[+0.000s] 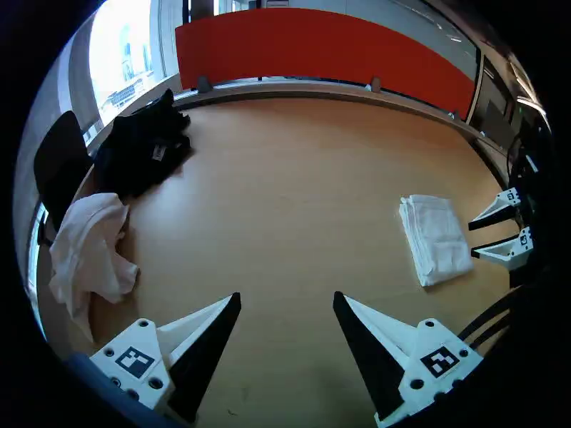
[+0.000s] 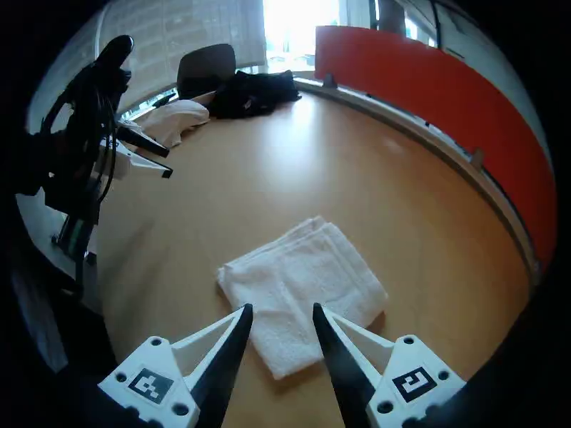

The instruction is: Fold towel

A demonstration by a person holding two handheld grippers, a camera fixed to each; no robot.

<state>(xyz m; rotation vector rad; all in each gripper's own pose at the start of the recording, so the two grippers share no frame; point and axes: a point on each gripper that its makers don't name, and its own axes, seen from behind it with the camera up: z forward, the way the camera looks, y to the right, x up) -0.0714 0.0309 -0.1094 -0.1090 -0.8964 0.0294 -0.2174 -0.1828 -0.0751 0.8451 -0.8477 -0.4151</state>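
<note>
A white towel (image 2: 303,289) lies folded into a small rectangle on the wooden table (image 2: 285,171). In the right gripper view my right gripper (image 2: 280,308) hovers at its near edge, fingers partly open, nothing between them. The same towel (image 1: 435,239) sits at the right in the left gripper view, with the right gripper (image 1: 485,239) beside it. My left gripper (image 1: 285,299) stands wide open over bare table, well away from the towel. It also appears at the left in the right gripper view (image 2: 160,160).
A crumpled white cloth (image 1: 89,253) and a black garment (image 1: 143,150) lie at the table's far side. A dark chair (image 1: 57,167) stands behind them. A red partition (image 1: 321,50) runs along the table's back edge.
</note>
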